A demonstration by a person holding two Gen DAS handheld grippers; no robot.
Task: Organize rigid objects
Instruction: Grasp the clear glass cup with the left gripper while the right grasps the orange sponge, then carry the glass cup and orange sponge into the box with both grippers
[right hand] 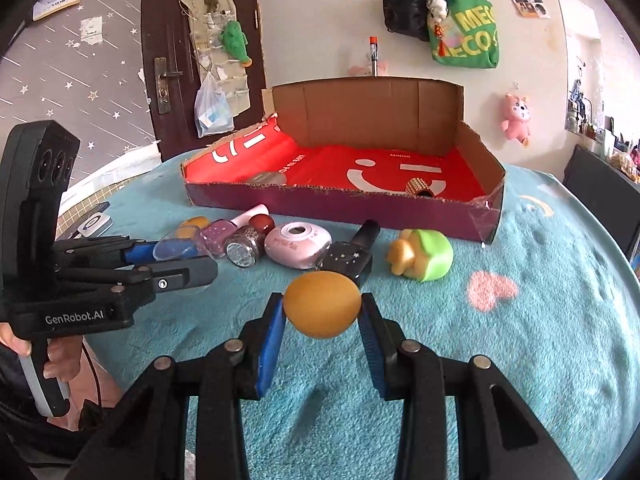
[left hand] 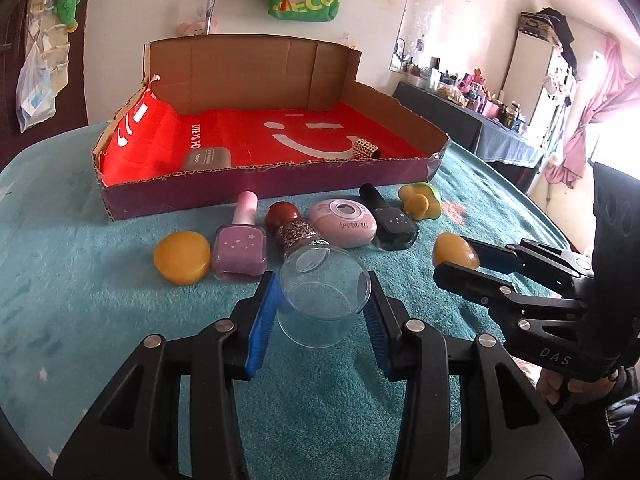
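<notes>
My left gripper point(left hand: 322, 300) is shut on a clear round plastic cup point(left hand: 324, 298), held just above the teal cloth. In the right wrist view my right gripper point(right hand: 320, 312) is shut on a yellow rounded piece point(right hand: 321, 305), lifted off the cloth. Behind them lies a row: a yellow disc point(left hand: 182, 257), a pink polish bottle point(left hand: 240, 252), a glitter bottle with a red cap point(left hand: 294, 232), a pink oval case point(left hand: 343, 222), a black polish bottle point(left hand: 390, 220) and a green-yellow toy point(left hand: 422, 201). The cardboard box point(left hand: 256, 190) with a red lining stands beyond.
Inside the box lie a grey case point(left hand: 207, 157) and a gold studded ring point(left hand: 367, 149). The round table's teal cloth point(right hand: 520, 340) carries a pink heart patch point(right hand: 491, 290). A hand point(right hand: 60, 360) grips the left tool. A door and bags hang behind.
</notes>
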